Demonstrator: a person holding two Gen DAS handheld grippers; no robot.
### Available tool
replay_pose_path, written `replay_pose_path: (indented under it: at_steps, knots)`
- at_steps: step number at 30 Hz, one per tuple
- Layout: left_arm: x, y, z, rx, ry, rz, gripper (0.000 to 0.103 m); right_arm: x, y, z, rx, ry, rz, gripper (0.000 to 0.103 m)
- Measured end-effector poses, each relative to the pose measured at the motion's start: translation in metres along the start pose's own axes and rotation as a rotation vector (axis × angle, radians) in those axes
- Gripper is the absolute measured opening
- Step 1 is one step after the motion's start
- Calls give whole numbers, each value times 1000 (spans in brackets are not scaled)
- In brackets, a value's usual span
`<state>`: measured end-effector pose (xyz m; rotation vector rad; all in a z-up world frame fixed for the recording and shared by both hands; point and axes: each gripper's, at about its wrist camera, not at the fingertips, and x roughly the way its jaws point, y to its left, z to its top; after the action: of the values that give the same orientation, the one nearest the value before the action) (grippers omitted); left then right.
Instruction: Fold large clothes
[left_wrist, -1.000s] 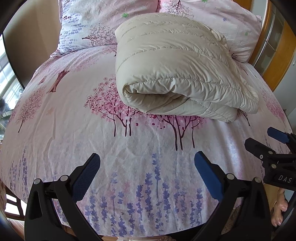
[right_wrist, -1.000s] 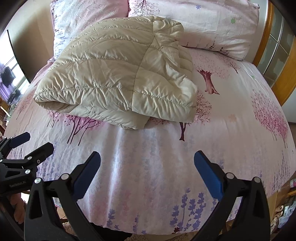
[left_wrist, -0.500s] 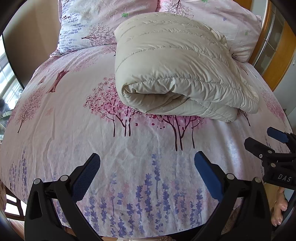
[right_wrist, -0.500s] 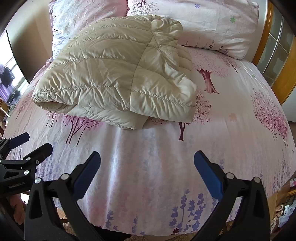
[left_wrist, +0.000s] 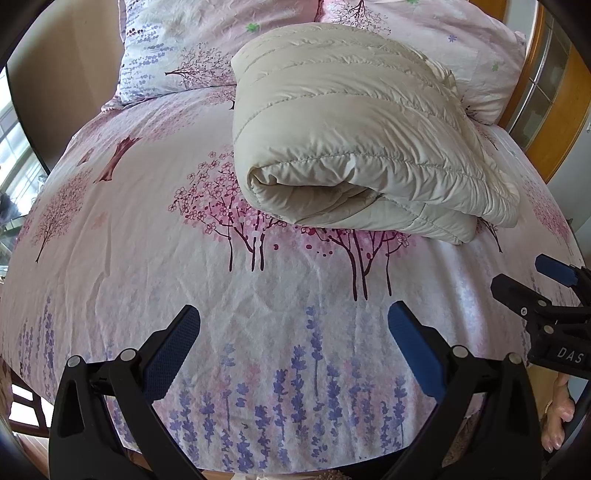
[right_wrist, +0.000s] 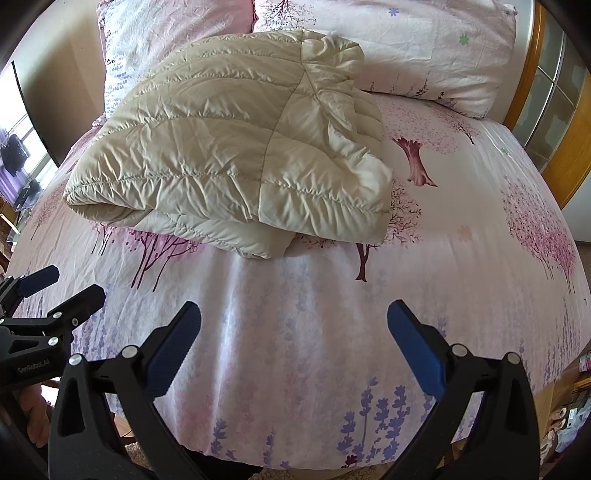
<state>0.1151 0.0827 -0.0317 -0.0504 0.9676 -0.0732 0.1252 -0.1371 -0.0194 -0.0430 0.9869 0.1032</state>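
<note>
Quilted cream jacket (left_wrist: 354, 147) lies folded just below the pillows (right_wrist: 388, 48); we hold left gripper (left_wrist: 291, 339) and right gripper (right_wrist: 293, 338) released, and should press gently to flatten.

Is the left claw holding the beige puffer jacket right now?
No, the left claw is open and empty above the bedsheet, apart from the folded jacket.
</note>
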Motion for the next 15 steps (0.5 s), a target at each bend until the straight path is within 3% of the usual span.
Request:
replay_pose_path:
  at_steps: [15]
  knots:
    - [1, -3, 0, 9, 0, 7, 102, 3, 0, 1, 0, 10, 7, 101]
